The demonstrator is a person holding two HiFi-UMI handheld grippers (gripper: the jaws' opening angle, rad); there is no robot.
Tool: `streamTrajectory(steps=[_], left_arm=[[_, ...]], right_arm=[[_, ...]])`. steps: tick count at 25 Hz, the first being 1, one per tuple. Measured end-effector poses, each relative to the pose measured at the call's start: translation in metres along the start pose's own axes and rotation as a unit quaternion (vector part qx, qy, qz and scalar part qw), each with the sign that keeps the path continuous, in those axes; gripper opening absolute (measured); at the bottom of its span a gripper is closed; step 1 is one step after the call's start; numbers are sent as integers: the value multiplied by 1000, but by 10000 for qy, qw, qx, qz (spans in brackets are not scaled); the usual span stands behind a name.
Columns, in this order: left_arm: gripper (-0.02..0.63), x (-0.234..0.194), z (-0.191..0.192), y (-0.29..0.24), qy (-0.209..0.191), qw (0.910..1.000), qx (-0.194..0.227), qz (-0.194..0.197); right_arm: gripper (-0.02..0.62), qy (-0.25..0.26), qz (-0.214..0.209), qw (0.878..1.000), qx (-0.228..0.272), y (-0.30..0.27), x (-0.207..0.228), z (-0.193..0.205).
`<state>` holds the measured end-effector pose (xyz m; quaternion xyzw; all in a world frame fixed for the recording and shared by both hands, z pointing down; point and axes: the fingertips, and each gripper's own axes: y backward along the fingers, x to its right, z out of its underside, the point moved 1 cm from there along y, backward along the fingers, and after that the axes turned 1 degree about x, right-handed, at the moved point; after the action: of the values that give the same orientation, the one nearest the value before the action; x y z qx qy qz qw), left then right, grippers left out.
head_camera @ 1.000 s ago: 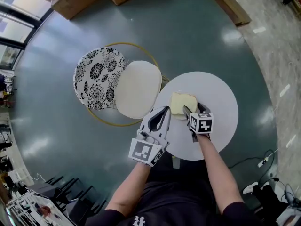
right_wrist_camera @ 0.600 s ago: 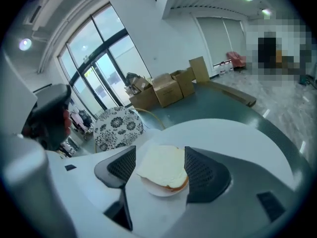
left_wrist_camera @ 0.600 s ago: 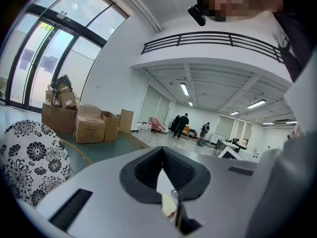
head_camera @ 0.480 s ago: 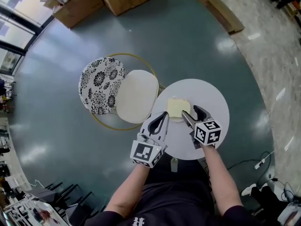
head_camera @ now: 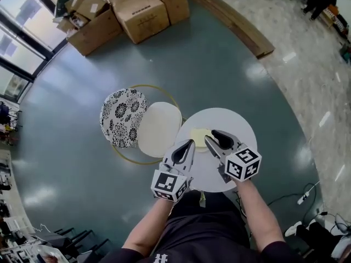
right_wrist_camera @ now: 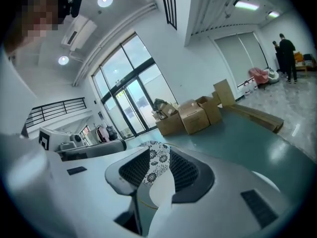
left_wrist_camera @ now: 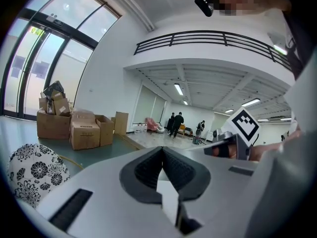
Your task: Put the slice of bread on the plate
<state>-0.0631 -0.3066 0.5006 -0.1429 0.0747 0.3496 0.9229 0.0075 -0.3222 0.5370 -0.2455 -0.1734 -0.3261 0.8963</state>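
Cardboard boxes [head_camera: 137,12]: well beyond the round white table [head_camera: 236,125], to its upper left on the grey-green floor, several grouped together.
Chair back [head_camera: 123,116]: left of the table, black-and-white flower print, touching the seat.
Chair seat [head_camera: 159,129]: cream, between the flowered back and the table, its right edge just beside the table's rim.
Left forearm [head_camera: 151,223]: comes up from the lower edge toward the table's near left rim.
Left gripper [head_camera: 188,145]: above the table's left rim, pointing away from the person; its own view shows the two pads meeting at the tips with nothing between them.
Slice of bread [head_camera: 197,137]: pale yellow, lying flat on the left part of the table, between the two gripper tips in the head view and touched by neither; whether a plate or the bare table top is under it cannot be told.
Right gripper [head_camera: 211,135]: above the table's middle, just right of the bread; its jaws stand slightly apart and are closing, with only the flowered chair showing through the gap.
Right forearm [head_camera: 258,212]: reaches up to the table's near edge.
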Motion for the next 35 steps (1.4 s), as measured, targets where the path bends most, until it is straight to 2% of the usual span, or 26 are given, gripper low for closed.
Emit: streamTrajectory(steps=[3, 7, 14, 23, 35], left_arm=[[6, 12, -20, 4, 20, 9999, 91, 38], [6, 32, -51, 13, 27, 9995, 267, 147], [6, 65, -105, 23, -100, 9975, 626, 311], [6, 92, -156, 23, -398, 9935, 985, 417], [6, 89, -172, 27, -497, 9916, 1174, 229]], right_arm=[[54, 254, -86, 9995, 166, 13, -20, -23], [9, 519, -190, 9976, 419, 35, -46, -52], [8, 845, -340, 9921, 861, 72, -75, -100], [6, 1356, -530, 9818, 1220, 92, -98, -146], [6, 1614, -667, 9751, 1365, 93, -110, -168]])
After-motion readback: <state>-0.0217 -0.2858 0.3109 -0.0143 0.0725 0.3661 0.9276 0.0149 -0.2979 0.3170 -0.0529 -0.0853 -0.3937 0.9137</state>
